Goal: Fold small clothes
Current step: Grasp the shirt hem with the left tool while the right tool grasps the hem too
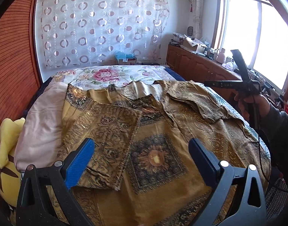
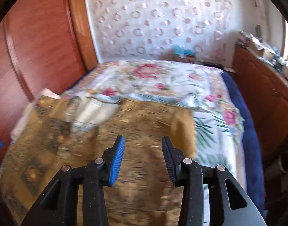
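pink pillow (image 1: 38, 124) touching gold garment (image 1: 162, 131).

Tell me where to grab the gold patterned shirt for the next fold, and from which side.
Probably the right sleeve of the gold patterned shirt: it lies spread outward, while the other sleeve is already folded in. Pinch its outer edge from the window side with the open right gripper, which holds nothing.

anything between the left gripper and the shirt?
Nothing visible. The left gripper hangs open right over the gold shirt on the bed, with its left side already folded in. The right gripper is open too, nothing between its pads.
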The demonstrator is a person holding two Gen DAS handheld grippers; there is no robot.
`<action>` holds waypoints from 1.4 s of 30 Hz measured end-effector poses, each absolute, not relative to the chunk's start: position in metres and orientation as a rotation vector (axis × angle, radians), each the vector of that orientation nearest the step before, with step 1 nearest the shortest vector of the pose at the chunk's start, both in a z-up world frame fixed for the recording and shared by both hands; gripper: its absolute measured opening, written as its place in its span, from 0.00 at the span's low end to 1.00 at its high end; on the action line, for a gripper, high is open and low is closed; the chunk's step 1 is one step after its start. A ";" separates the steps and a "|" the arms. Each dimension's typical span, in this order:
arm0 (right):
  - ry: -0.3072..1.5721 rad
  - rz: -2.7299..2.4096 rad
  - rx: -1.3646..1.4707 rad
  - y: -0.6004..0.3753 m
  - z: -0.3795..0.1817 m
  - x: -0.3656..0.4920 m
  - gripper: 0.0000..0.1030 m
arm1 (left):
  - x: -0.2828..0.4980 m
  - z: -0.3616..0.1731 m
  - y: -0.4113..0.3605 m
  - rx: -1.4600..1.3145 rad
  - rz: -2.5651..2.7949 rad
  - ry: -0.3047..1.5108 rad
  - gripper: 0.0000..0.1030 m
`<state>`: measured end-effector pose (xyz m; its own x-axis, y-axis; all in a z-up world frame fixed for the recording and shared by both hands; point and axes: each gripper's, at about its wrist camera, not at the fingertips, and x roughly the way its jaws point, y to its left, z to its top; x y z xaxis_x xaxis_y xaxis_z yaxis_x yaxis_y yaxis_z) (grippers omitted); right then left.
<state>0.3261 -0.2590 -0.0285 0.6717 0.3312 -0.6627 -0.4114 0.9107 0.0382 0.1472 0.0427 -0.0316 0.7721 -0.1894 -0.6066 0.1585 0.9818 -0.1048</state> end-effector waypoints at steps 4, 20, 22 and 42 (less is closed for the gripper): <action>0.772 0.345 -0.205 -0.261 -0.047 0.342 0.42 | 0.164 -0.031 0.057 -0.042 -0.155 0.672 0.97; 0.814 0.349 -0.188 -0.276 -0.078 0.373 0.47 | 0.253 -0.049 0.134 -0.007 -0.074 0.747 0.85; 0.814 0.348 -0.189 -0.277 -0.079 0.372 0.48 | 0.266 -0.052 0.144 -0.028 -0.078 0.768 0.63; 0.855 0.391 -0.162 -0.276 -0.073 0.402 0.71 | 0.344 -0.066 0.174 -0.060 -0.067 0.843 0.22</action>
